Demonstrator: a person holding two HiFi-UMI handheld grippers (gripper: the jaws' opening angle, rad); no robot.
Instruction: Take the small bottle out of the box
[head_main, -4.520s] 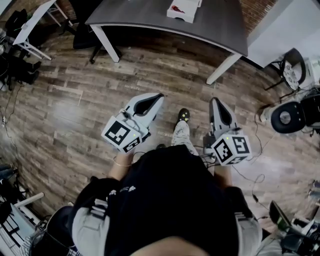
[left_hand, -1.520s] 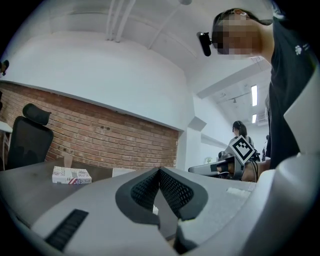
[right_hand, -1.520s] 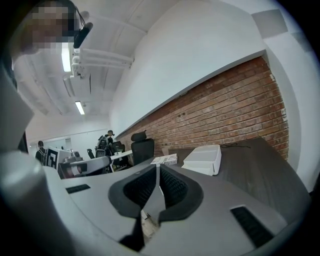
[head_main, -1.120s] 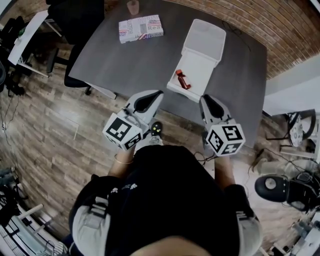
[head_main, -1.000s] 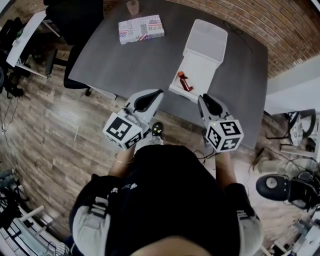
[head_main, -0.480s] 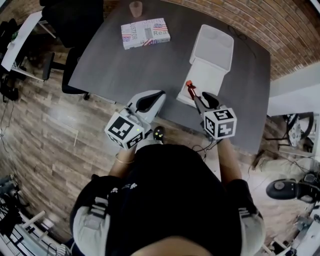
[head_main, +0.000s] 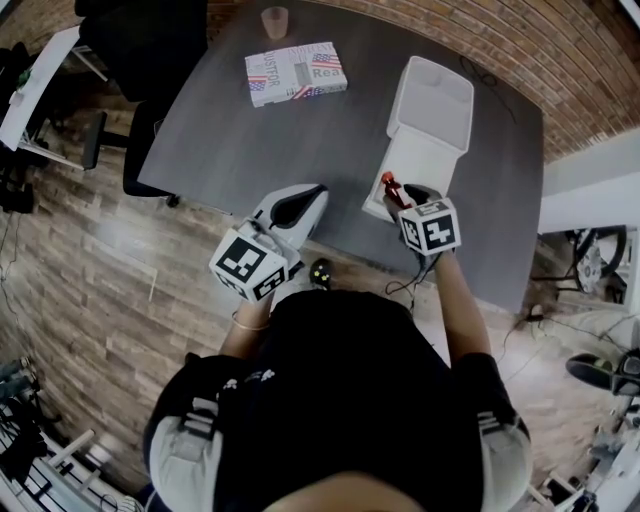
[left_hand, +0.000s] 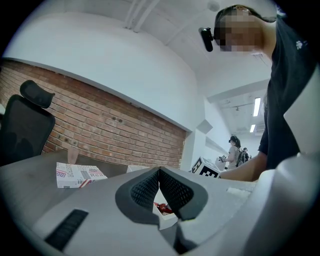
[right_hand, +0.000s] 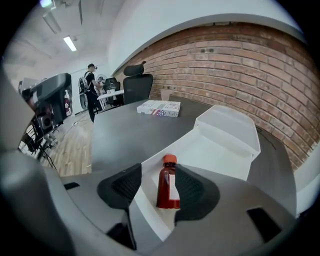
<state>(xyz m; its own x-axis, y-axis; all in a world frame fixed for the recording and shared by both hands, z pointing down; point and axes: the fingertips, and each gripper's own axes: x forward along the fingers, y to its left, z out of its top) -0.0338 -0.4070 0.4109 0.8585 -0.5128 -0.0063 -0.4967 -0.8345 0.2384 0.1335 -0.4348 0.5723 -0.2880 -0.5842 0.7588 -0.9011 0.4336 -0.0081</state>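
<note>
The small dark-red bottle (head_main: 390, 187) with a red cap is in the near corner of the open white box (head_main: 436, 120) on the grey table. My right gripper (head_main: 398, 197) reaches into that corner. In the right gripper view the bottle (right_hand: 167, 184) is between the jaws with its cap pointing away. The jaws of the right gripper (right_hand: 158, 172) are opening: the left pad stands clear of the bottle and the right pad is close beside it. My left gripper (head_main: 300, 201) hangs shut and empty at the table's near edge. In its own view the left gripper (left_hand: 159, 171) has its tips touching.
A flat printed package (head_main: 296, 72) and a small cup (head_main: 274, 21) sit at the far side of the table (head_main: 250, 140). A black office chair (head_main: 130, 30) stands at the left. The box lid (right_hand: 227, 127) lies folded back toward the brick wall.
I have walked up to the table. My right gripper moved forward into the box's near corner around the bottle, and its jaws spread wider. The left gripper has hardly moved.
</note>
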